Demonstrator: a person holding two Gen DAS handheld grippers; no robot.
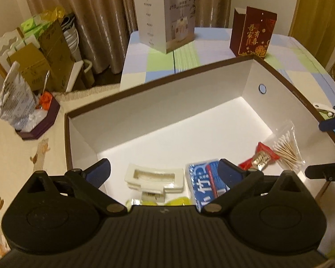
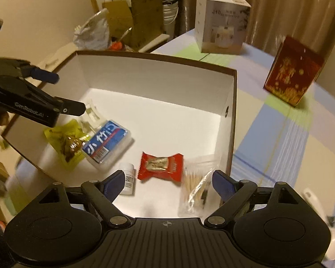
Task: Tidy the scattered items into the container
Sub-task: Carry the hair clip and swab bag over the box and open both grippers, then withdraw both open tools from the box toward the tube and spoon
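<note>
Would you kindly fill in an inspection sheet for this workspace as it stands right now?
Surface: table with a pastel checked cloth; the open box stands on it.
Job's things: inside the box lie a cotton swab bag, red snack packet, blue pack, yellow snack packet, cream plastic holder and small white bottle.
Clutter: grey carton and red gift box stand beyond the box.
Grippers: left gripper and right gripper both open above the box, holding nothing.
Cables: nothing seen.
Surroundings: curtains; stacked cardboard boxes beside the table.
</note>
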